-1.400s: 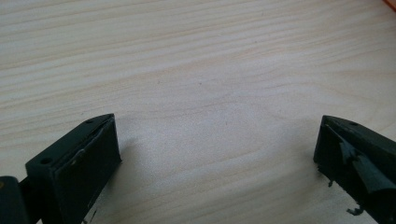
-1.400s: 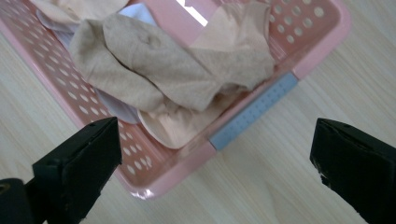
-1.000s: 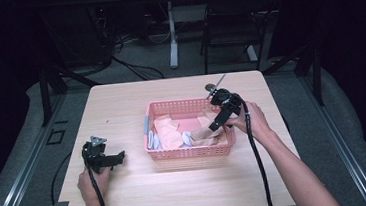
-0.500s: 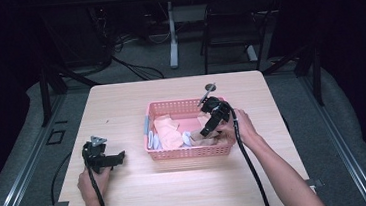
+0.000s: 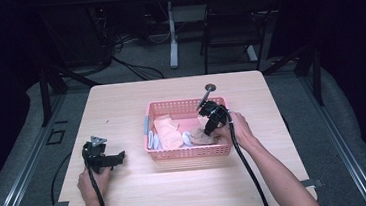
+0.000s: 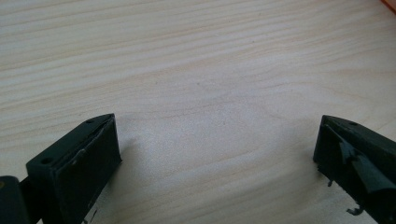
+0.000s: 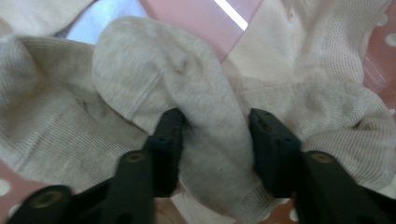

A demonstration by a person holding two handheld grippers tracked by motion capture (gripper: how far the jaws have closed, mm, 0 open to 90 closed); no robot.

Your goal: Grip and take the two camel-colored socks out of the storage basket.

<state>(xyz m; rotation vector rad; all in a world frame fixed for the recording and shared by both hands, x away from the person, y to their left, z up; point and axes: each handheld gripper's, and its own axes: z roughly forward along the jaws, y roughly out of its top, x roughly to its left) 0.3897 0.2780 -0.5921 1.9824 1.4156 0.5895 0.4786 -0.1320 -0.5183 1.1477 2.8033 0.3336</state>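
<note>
A pink plastic basket (image 5: 190, 152) stands mid-table with soft clothes in it. My right gripper (image 5: 206, 131) reaches down into its right half. In the right gripper view the right gripper (image 7: 215, 119) has a raised fold of a beige sock (image 7: 205, 93) between its jaws. The jaws have just been closing, and both pads press on the fold. The beige sock (image 5: 201, 137) lies by the basket's front right. My left gripper (image 5: 118, 158) rests on the table left of the basket. Seen from its own camera, the left gripper (image 6: 215, 122) is open over bare wood.
A peach cloth (image 5: 167, 129) and pale blue-white pieces (image 5: 155, 141) fill the basket's left half. A cream knitted piece (image 7: 327, 42) lies beside the sock. The wooden table (image 5: 178, 188) has free room in front. A chair (image 5: 234, 23) stands behind the table.
My right gripper has sunk into the basket and its jaws have closed from wide apart onto the beige sock. The left gripper has stayed where it was.
</note>
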